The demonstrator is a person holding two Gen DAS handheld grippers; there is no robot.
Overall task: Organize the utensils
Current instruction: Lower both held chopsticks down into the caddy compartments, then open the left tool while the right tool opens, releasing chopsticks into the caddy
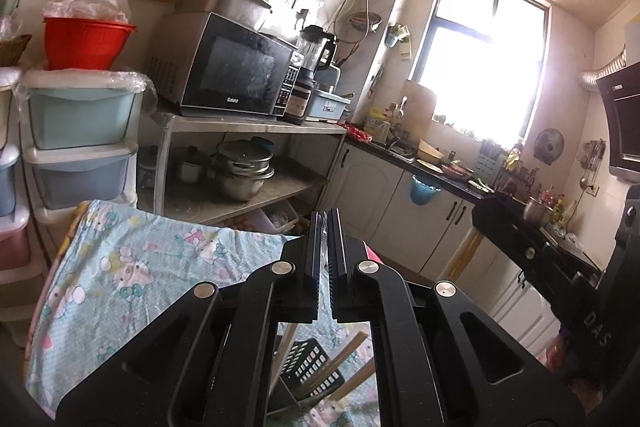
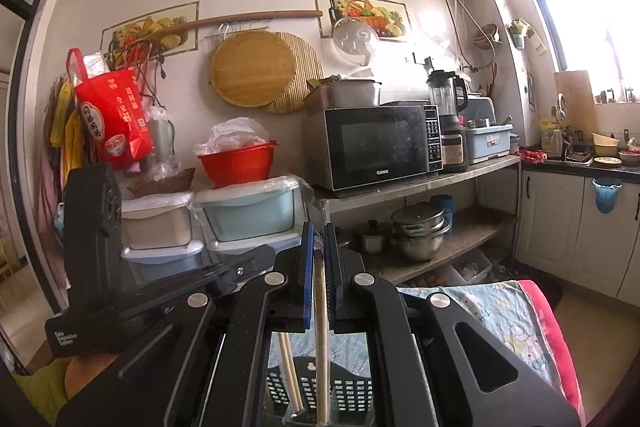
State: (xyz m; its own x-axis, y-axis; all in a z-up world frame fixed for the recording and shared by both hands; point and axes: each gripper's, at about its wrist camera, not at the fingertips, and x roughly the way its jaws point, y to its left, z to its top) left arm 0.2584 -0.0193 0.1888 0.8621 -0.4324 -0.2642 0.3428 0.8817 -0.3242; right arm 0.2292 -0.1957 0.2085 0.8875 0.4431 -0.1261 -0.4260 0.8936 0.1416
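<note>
My right gripper [image 2: 319, 227] is shut on a pale wooden chopstick [image 2: 321, 327] in a clear wrapper, held upright. Its lower end hangs over a black perforated utensil holder [image 2: 352, 397] that holds two more chopsticks [image 2: 290, 375]. My left gripper [image 1: 325, 217] is shut, with a thin clear sliver in the seam between its jaws; I cannot tell what it is. Below it, the same holder [image 1: 310, 367] and chopsticks [image 1: 346, 355] show through the frame. Each gripper appears in the other's view: the left gripper [image 2: 244, 265] lies close to the right jaws, and the body of the right gripper [image 1: 596, 327] is at the edge.
The holder stands on a table with a light blue cartoon cloth [image 1: 140, 267]. Behind are stacked plastic drawers [image 1: 80, 131] and a steel rack [image 2: 420, 187] with a microwave [image 2: 380, 147] and pots [image 2: 420, 231]. A kitchen counter [image 1: 440, 171] runs under the window.
</note>
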